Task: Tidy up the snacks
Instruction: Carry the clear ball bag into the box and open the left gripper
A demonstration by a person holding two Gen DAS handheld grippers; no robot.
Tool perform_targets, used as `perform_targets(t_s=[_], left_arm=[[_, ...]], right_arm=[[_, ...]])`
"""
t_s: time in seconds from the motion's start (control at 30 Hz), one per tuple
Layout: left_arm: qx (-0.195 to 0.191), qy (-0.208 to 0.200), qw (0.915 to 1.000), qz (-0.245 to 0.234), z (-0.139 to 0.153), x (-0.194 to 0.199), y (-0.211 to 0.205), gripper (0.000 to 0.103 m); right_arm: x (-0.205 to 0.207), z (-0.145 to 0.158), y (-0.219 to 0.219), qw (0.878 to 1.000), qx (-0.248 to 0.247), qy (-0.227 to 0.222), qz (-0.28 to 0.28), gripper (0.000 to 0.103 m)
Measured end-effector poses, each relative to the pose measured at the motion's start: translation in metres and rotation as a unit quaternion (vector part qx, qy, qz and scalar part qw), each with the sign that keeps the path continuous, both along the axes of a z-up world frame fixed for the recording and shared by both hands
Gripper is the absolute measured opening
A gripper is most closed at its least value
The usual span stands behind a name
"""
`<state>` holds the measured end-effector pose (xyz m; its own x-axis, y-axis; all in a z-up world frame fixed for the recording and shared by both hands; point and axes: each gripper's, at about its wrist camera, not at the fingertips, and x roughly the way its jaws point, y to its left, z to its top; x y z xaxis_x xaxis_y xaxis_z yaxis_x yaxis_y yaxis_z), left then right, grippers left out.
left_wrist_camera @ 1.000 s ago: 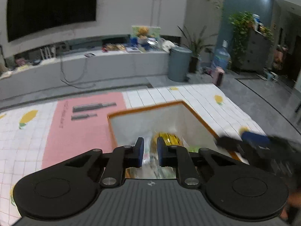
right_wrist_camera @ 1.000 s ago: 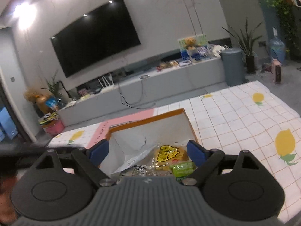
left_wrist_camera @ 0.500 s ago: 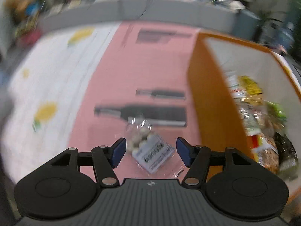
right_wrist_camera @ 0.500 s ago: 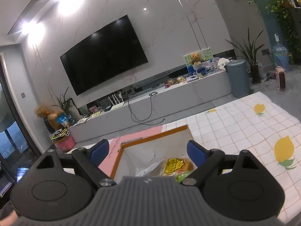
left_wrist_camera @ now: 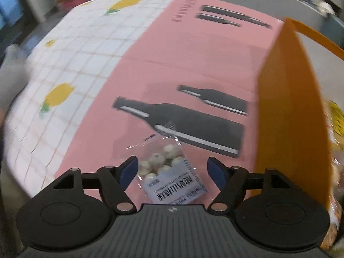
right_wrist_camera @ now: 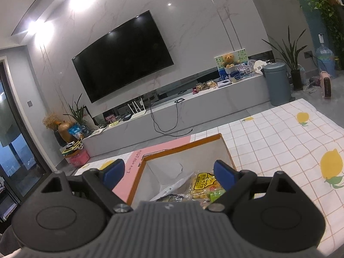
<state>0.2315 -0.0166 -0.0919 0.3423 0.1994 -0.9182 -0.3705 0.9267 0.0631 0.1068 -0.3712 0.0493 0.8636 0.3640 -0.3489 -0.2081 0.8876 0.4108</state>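
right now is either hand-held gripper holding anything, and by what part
Nothing is held. The left hand-held gripper is open around the snack bag on the pink mat; the right is open over the box.

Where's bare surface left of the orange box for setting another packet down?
Bare: the pink mat between its two bottle prints, and the lemon cloth further left. Crowded: the clear snack packet between the open left gripper's fingers, and the orange box, already full of snacks.

The left gripper (left_wrist_camera: pixel 173 168) hung with its blue-padded jaws spread wide around a clear plastic snack packet of pale round balls with a white printed label (left_wrist_camera: pixel 169 172), which lay on a pink sheet printed with dark bottles (left_wrist_camera: pixel 193 53). Just right stood an orange cardboard box wall (left_wrist_camera: pixel 292 111).
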Motion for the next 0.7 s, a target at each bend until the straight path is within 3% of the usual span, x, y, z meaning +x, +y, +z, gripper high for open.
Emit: perform_targets(t_s=[0.1, 0.17, 0.23, 0.4, 0.57, 0.7], left_arm=[[0.015, 0.003, 0.9998, 0.01, -0.007, 0.002, 0.003, 0.093], [0.005, 0.003, 0.9999, 0.012, -0.012, 0.002, 0.008, 0.088], [-0.011, -0.013, 0.9993, 0.033, -0.007, -0.004, 0.017, 0.075], [-0.047, -0.013, 0.9987, -0.016, 0.0, -0.012, 0.02, 0.07], [-0.068, -0.069, 0.9929, -0.069, 0.026, -0.027, 0.017, 0.07], [-0.082, -0.138, 0.983, -0.088, 0.078, -0.032, 0.009, 0.071]], right_arm=[[-0.001, 0.0, -0.001, 1.0, 0.002, -0.001, 0.0, 0.088], [-0.002, 0.0, 0.0, 1.0, 0.003, -0.001, 0.0, 0.088], [-0.002, 0.0, 0.0, 1.0, 0.003, -0.003, 0.0, 0.088], [-0.001, -0.001, -0.001, 1.0, 0.014, -0.004, 0.003, 0.088], [-0.002, 0.0, -0.002, 1.0, 0.016, -0.007, 0.004, 0.088], [-0.003, 0.002, -0.009, 1.0, 0.022, -0.014, -0.002, 0.087]])
